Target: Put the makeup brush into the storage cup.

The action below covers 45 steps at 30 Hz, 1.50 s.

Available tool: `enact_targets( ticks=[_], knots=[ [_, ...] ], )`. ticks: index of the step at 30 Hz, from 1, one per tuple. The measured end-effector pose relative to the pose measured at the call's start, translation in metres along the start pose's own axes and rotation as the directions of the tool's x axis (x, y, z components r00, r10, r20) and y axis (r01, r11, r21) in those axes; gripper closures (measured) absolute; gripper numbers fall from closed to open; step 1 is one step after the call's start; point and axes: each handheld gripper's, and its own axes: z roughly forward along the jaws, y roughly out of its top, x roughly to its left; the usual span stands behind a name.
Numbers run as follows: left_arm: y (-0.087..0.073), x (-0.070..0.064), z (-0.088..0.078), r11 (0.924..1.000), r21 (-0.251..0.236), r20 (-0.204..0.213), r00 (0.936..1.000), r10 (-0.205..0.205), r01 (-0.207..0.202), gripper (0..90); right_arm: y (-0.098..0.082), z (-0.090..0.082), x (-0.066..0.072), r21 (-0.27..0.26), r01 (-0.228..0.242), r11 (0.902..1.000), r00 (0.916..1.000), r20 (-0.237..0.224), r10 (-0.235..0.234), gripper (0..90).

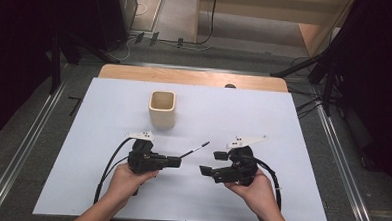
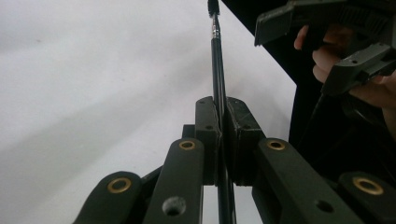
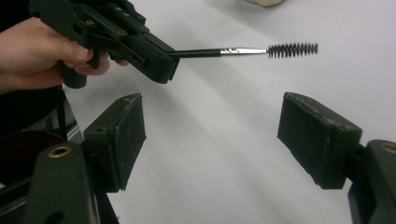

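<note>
My left gripper (image 1: 179, 162) is shut on the black handle of a thin brush (image 1: 195, 149), which points up and to the right over the white table. In the left gripper view its jaws (image 2: 222, 105) pinch the handle, and the brush (image 2: 215, 56) runs up to a metal ferrule and dark bristles. My right gripper (image 1: 209, 162) stands open just right of it, facing left with nothing between its pads. In the right gripper view its own jaws (image 3: 210, 135) are wide apart below the brush (image 3: 252, 50) and the left gripper (image 3: 168, 60).
A beige square cup (image 1: 162, 109) stands upright on the white table sheet (image 1: 105, 186), behind the left gripper. A wooden strip (image 1: 193, 78) runs along the far edge. Dark stands and cables flank the table on the floor.
</note>
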Motion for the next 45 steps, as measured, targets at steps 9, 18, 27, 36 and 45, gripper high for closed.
enact_targets(
  ticks=[9,18,27,36,45],
  knots=[
    [-0.014,-0.01,0.003,0.9947,-0.102,-0.005,0.9999,0.016,-0.016,84.8,-0.009,0.003,0.006,-0.057,-0.048,0.9972,0.9988,0.005,0.048,24.5],
    [-0.022,-0.016,0.007,0.9853,-0.167,-0.008,0.9993,0.037,-0.038,84.8,-0.013,0.004,0.008,-0.091,-0.083,0.9924,0.9964,0.007,0.084,24.7],
    [-0.029,-0.017,0.012,0.9702,-0.238,-0.008,0.999,0.043,-0.044,84.8,-0.014,0.004,0.014,-0.16,-0.123,0.9794,0.9915,0.022,0.128,24.8],
    [-0.03,-0.016,0.016,0.9665,-0.253,0.007,0.999,0.044,-0.041,84.8,-0.013,0.009,0.016,-0.211,-0.164,0.9636,0.9847,0.023,0.173,24.9],
    [-0.029,-0.012,0.019,0.9619,-0.273,0.036,0.9991,0.022,-0.011,84.7,-0.009,0.017,0.015,-0.235,-0.212,0.9484,0.9751,0.013,0.221,26.1]
  ],
)
